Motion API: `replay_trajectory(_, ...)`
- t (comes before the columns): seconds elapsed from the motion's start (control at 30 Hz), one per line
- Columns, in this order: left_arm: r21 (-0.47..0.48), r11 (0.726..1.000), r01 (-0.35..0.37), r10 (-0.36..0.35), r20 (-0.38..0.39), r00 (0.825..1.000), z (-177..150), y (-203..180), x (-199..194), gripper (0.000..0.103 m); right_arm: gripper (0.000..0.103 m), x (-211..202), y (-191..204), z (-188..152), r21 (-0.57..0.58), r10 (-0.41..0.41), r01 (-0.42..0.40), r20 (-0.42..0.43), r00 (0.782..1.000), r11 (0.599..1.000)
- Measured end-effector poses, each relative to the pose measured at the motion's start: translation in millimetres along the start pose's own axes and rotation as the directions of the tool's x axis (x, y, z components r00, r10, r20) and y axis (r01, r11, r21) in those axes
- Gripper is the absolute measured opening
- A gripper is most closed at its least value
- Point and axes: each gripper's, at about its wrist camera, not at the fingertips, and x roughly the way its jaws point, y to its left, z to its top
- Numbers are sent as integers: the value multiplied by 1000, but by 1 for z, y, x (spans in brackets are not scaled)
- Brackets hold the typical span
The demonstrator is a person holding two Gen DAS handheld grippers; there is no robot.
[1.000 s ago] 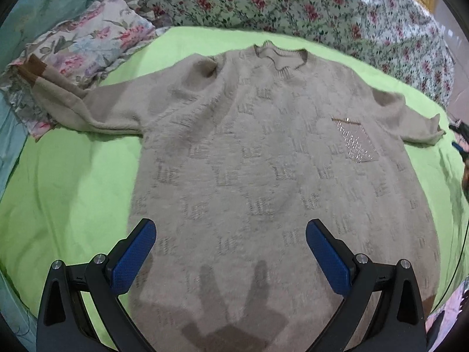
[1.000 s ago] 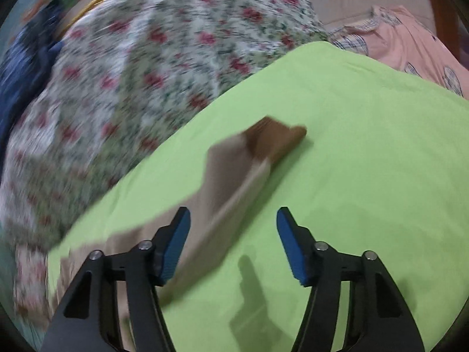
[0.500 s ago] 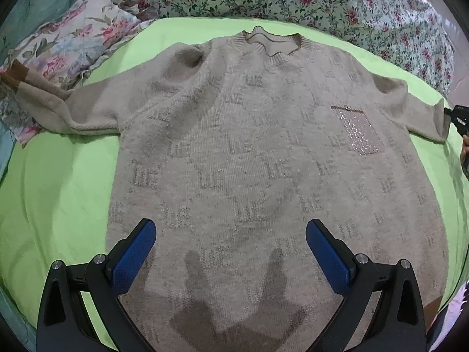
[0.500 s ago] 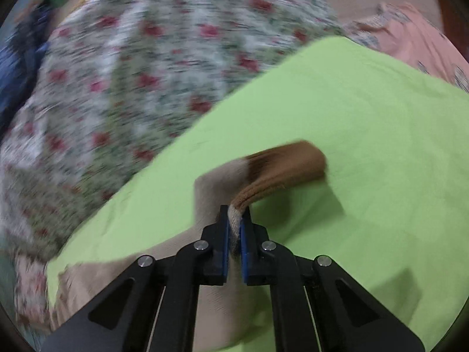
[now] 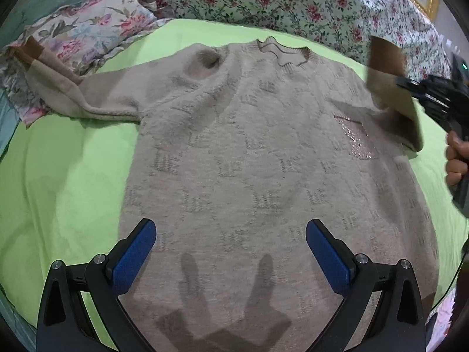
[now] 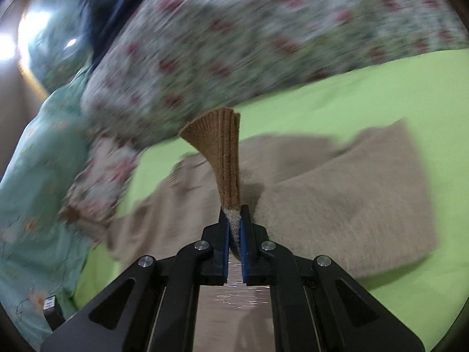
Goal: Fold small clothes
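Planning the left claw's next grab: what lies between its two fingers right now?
Only the sweater's flat lower front, crossed by finger shadows; the left claw is open above it, per the left wrist view.

beige knit sweater [image 5: 249, 161] flat, right sleeve [image 5: 392, 94] lifted inward

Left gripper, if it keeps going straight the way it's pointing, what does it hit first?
Most likely the beige sweater. The left gripper points down at the sweater's lower body with its jaws open and nothing between them. Nothing else shows in its path, though the gap is hard to judge.
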Motion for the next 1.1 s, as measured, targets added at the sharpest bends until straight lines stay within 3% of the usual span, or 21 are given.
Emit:
replay_trajectory(0.1, -42, 999, 30, -30, -2, 1000, 2, 12, 0, 102, 7, 39, 36, -15, 26, 108, -107, -63, 992, 994)
replay_trajectory(0.27, -107, 987, 118, -117, 12, 993, 11, 26, 0, 102, 7, 88, 86, -54, 21, 199, -198, -181, 963, 980)
replay_trajectory(0.37, -121, 978, 170, -168, 29, 985, 22, 26, 6, 102, 12, 116, 90, -67, 44, 230, -226, -251, 940, 973)
replay_trajectory(0.43, -125, 971, 204, -202, 31, 979, 31, 23, 13, 102, 29, 123, 88, -73, 79, 257, -245, -291, 921, 966)
replay_trajectory(0.5, -129, 962, 241, -240, 25, 971, 42, 19, 24, 102, 42, 114, 82, -75, 110, 298, -278, -275, 914, 954)
replay_trajectory(0.53, -131, 955, 267, -267, 22, 964, 49, 16, 31, 102, 49, 106, 79, -73, 105, 299, -281, -253, 920, 954)
replay_trajectory(0.67, -135, 934, 330, -335, -13, 942, 76, 2, 71, 102, 51, 57, 53, -64, 106, 263, -250, -137, 955, 962)
replay_trajectory(0.73, -154, 934, 322, -332, -45, 942, 90, -3, 98, 101, 53, 36, 39, -62, 119, 248, -236, -100, 964, 965)
replay_trajectory(0.8, -152, 936, 319, -326, -27, 945, 101, -7, 112, 99, 56, 9, 22, -64, 126, 217, -208, -66, 974, 970)
replay_trajectory(0.83, -139, 940, 312, -316, -2, 949, 106, -9, 114, 91, 59, 3, 19, -65, 127, 200, -192, -56, 978, 973)
replay_trajectory(0.9, -107, 948, 300, -298, 37, 954, 116, -13, 118, 54, 60, -13, 8, -68, 132, 153, -147, -38, 987, 980)
replay_trajectory(0.93, -99, 947, 306, -304, 31, 952, 119, -14, 121, 10, 60, -22, -1, -68, 138, 127, -122, -26, 992, 983)
replay_trajectory(1.0, -90, 939, 332, -331, 33, 943, 123, -14, 117, 6, 60, -30, -13, -66, 152, 97, -95, -9, 995, 984)
replay_trajectory(1.1, -49, 970, 236, -225, 167, 960, 124, -1, 83, 6, 60, -46, -39, -61, 184, 35, -38, 21, 999, 982)
